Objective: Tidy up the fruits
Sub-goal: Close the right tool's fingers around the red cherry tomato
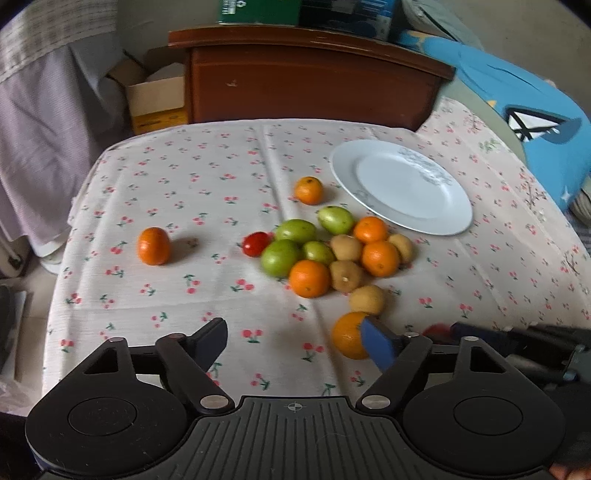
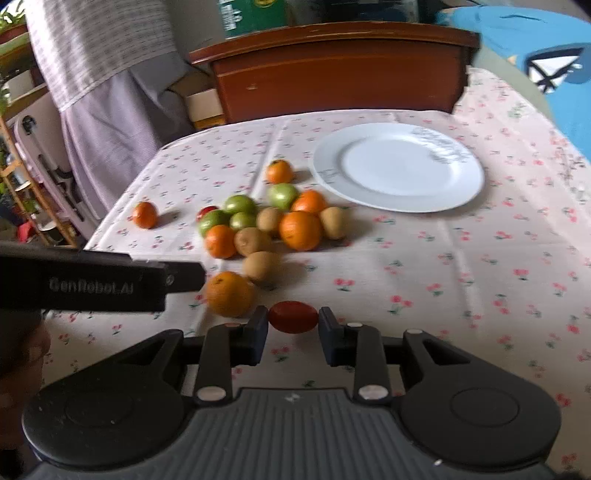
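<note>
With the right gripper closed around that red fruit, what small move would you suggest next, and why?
Probably lift the red fruit a little off the cloth. The right gripper has its fingers pressed on both ends, and the white plate beyond the pile is bare.

White lettering "GenRobot.AI" runs along the side of the left gripper. Print on the green box is too blurred to read.

We see soft, even daylight; the fruit casts faint shadows toward three o'clock. The fisheye bends both views' edges and blackens corners. The right wrist view is blurred, worst on the white plate.
</note>
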Motion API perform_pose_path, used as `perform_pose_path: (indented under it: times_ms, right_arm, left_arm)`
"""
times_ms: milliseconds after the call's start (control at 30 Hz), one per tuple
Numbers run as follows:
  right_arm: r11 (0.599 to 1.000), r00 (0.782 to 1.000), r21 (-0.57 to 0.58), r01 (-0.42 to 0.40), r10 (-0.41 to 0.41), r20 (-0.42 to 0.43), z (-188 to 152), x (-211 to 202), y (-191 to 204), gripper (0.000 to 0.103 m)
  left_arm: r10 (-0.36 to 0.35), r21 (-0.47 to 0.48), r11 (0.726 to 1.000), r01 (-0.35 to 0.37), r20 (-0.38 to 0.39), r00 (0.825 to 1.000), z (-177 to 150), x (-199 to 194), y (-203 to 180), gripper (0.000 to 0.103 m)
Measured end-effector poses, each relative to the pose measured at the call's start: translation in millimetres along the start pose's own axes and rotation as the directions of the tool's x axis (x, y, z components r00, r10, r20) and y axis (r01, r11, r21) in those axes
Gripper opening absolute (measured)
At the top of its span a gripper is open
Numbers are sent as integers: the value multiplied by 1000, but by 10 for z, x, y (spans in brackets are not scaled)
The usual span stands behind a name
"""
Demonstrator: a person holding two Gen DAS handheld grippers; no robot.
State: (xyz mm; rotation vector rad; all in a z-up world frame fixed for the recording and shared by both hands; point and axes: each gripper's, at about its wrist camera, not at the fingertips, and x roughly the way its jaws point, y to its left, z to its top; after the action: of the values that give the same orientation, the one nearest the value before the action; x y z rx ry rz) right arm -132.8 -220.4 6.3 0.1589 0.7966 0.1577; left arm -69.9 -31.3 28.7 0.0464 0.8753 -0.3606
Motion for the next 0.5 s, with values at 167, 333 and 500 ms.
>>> perform_pose_path:
  times_ms: [167,333,500]
  right_arm:
    - [996,999,85,43,-45,30,50,-116,-203,30]
    - [990,997,126,58,-63,34,71,-137,-278,30]
    - [988,998,143,61,-64,17,55,-101,-295,30]
  left_arm:
    - [-28,23,999,28,3,1000,-29,40,-59,74]
    - [-45,73,996,44,1,999,-87,104,-177,71]
    - [-53,96,994,53,-9,999,-114,173,-251,60]
